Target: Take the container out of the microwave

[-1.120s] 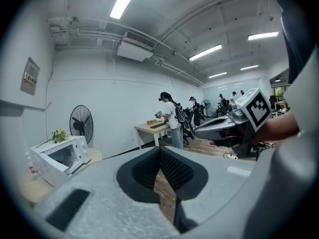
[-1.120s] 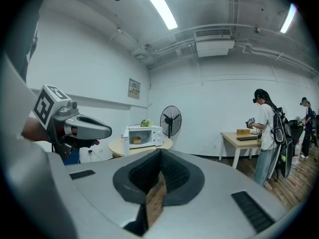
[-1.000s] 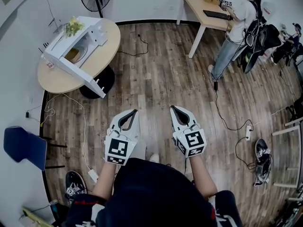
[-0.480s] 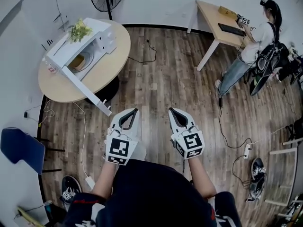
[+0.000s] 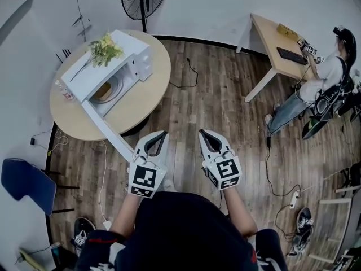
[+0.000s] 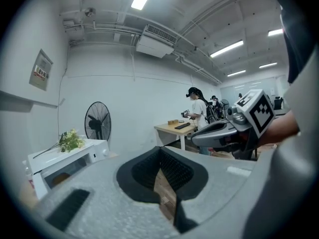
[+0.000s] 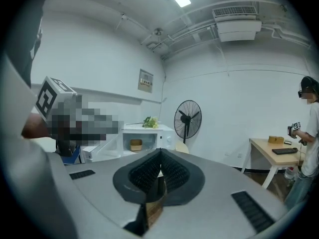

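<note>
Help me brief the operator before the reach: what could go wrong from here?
The open microwave door juts past the table edge close to the left gripper, which could knock it. Its jaws and the right gripper's are shut, so either might shove the container rather than grip it. A cable lies on the floor beside the table, a trip hazard.

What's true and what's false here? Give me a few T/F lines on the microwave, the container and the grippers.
1. The microwave has its door open, with the container inside. True.
2. Flowers lie on top of the microwave. True.
3. The microwave stands on the floor. False: it sits on the round table.
4. The left gripper holds the container. False: it and the right gripper are both shut, empty and short of the microwave.
</note>
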The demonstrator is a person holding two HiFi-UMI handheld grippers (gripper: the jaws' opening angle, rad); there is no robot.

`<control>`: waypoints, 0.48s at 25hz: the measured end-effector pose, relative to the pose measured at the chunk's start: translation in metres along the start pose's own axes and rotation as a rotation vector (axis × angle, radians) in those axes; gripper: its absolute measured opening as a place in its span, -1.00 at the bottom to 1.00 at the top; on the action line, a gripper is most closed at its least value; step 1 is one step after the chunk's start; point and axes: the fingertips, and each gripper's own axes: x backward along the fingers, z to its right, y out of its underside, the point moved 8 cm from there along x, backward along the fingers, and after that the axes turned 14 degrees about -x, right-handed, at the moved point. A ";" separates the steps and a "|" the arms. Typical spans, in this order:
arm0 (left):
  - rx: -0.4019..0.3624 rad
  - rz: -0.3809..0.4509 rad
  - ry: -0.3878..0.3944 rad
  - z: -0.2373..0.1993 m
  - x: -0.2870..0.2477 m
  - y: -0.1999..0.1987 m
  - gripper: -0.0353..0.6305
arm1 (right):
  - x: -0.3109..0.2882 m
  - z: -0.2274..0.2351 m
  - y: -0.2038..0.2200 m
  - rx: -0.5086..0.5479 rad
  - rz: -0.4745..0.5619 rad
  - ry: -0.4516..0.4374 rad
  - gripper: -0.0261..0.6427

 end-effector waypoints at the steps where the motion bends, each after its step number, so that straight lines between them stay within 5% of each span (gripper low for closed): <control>1: 0.003 0.001 -0.003 -0.009 -0.004 0.002 -0.85 | -0.010 0.001 -0.003 0.004 -0.002 -0.006 -0.90; 12: 0.091 -0.023 -0.053 -0.052 -0.047 0.018 -0.85 | -0.098 0.022 -0.024 0.054 -0.069 -0.124 -0.90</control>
